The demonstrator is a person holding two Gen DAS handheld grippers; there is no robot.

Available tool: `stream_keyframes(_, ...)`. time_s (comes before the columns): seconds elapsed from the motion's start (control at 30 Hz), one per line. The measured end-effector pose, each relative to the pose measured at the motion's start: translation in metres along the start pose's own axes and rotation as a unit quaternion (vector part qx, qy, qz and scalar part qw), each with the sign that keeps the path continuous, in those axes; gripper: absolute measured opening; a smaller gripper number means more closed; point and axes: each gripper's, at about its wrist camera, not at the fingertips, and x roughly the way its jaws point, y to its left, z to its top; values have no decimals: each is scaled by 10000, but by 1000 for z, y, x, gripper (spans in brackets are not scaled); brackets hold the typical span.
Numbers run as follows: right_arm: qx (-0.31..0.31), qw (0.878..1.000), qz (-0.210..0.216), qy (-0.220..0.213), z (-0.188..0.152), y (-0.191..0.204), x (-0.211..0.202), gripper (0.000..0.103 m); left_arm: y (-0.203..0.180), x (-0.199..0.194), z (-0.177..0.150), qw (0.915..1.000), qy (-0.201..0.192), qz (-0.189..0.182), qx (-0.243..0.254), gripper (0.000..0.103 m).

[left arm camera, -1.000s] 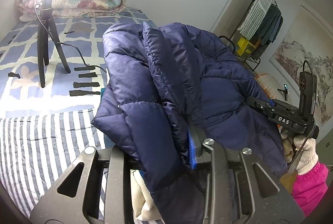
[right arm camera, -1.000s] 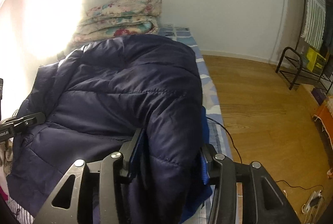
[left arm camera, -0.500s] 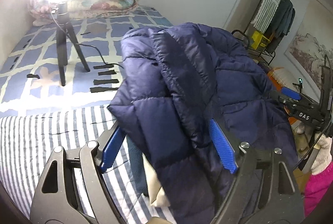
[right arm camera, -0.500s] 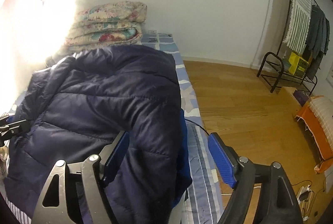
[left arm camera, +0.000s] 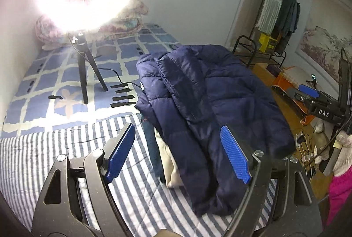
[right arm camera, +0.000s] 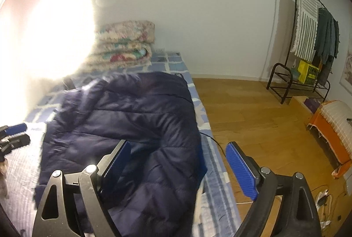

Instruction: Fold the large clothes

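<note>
A folded navy puffer jacket (left arm camera: pixel 211 100) lies on the bed, on top of a teal garment (left arm camera: pixel 154 149) and a cream garment (left arm camera: pixel 171 173). My left gripper (left arm camera: pixel 178 155) is open and empty, pulled back just above the jacket's near left edge. My right gripper (right arm camera: pixel 178 166) is open and empty, over the jacket's (right arm camera: pixel 132 122) near right edge at the bedside. The right gripper also shows in the left wrist view (left arm camera: pixel 316 100), and the left gripper in the right wrist view (right arm camera: pixel 13 135).
The bed has a striped sheet (left arm camera: pixel 44 162) and a blue checked cover (left arm camera: pixel 55 74). A tripod with a bright lamp (left arm camera: pixel 84 69) stands on it, with folded quilts (right arm camera: pixel 125 45) behind. Wooden floor (right arm camera: pixel 253 116), a clothes rack (right arm camera: pixel 308 43) and cables (left arm camera: pixel 305 144) lie to the right.
Both grippers opened, let go of the jacket and pulled back. The jacket dropped and now rests flat on the bed.
</note>
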Motion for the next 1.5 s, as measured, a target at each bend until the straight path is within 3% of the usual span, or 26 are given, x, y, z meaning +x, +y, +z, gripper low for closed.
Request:
stream_keyframes(0.33,141,9989,128,-420,-24,63,-100,93,6,-108,-40,9987,-452,87,221,82)
stream_keyframes(0.57,37,9968,46,-803,-59,120,-165,101,15,-175,-71,9966,-755,79,329,83)
stream_keyframes(0.8,118,9949,93,-994,-89,155,-206,103,26,-225,-100,9948,-970,28,314,87)
stream_keyframes(1.0,273,9946,61,-996,-101,176,-222,103,30,-260,-121,9917,-1215,116,394,98)
stream_keyframes(1.07,287,9943,48,-1021,-104,182,-225,103,30,-269,-128,9908,-1293,156,377,103)
stream_keyframes(1.5,280,9927,-411,-1099,-117,199,-224,103,32,-266,-149,9922,-1065,405,505,103)
